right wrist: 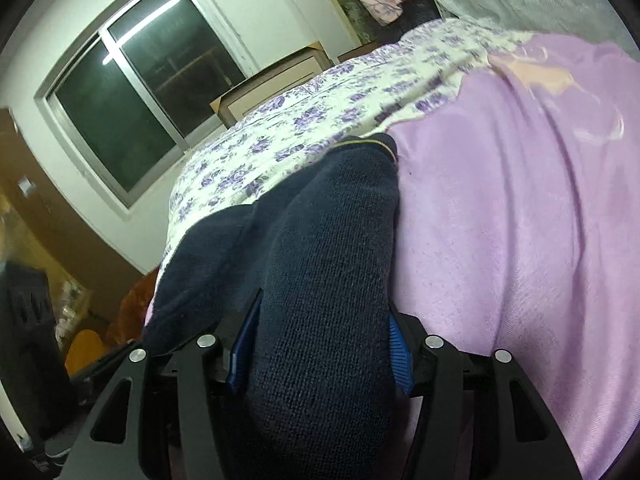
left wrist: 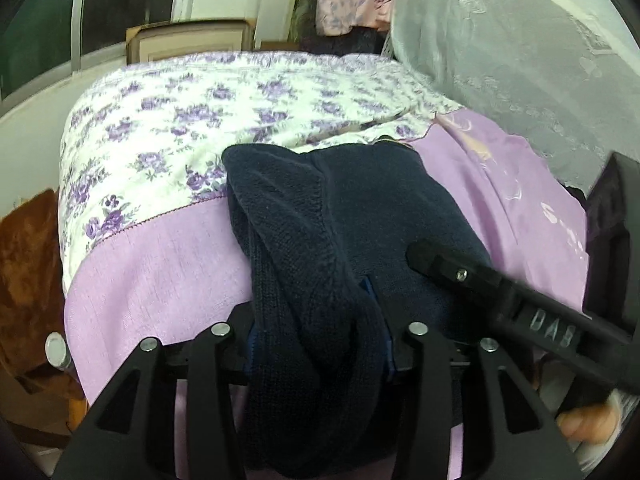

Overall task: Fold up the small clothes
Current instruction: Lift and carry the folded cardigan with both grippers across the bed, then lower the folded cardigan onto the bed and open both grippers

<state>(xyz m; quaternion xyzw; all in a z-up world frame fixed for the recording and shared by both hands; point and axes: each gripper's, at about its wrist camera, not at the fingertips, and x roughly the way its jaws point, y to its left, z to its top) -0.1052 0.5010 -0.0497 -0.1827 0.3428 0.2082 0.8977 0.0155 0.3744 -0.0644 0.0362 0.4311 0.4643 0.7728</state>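
what i hold: a dark blue knit garment point(left wrist: 320, 264), small and thick, bunched up between my two tongs.
where it is: part of it hangs from my tongs and the far part lies on the lilac sheet point(left wrist: 160, 288) of the bed, next to the flowered cover point(left wrist: 168, 120).
left gripper point(left wrist: 318, 344): its blue pads are pressed onto a fat roll of the knit, so it is pinching the garment.
right gripper point(right wrist: 320, 344): the blue pads point(right wrist: 400, 346) squeeze a thick fold of the same knit, so it is pinching too. in the left view one of its black fingers point(left wrist: 452, 272) pokes over the cloth.
my guess at the step: i think i am carrying or laying the garment out to fold it, and no neat fold shows yet.
worry one: each tong holds a lump, not a flat edge. if i pull apart, some layers may slip out and the fold goes crooked.
worry two: the two tongs are close. if i turn one, they may bump and knock the cloth loose.
worry three: the sheet looks soft and loose. if i drag the knit over it, the sheet may bunch up under it.
worry four: a white lace curtain point(left wrist: 520, 80) hangs near the bed. if i swing wide that way, a tong may snag it.
can't tell: which part of the garment is a sleeve or a hem, since it is too crumpled.
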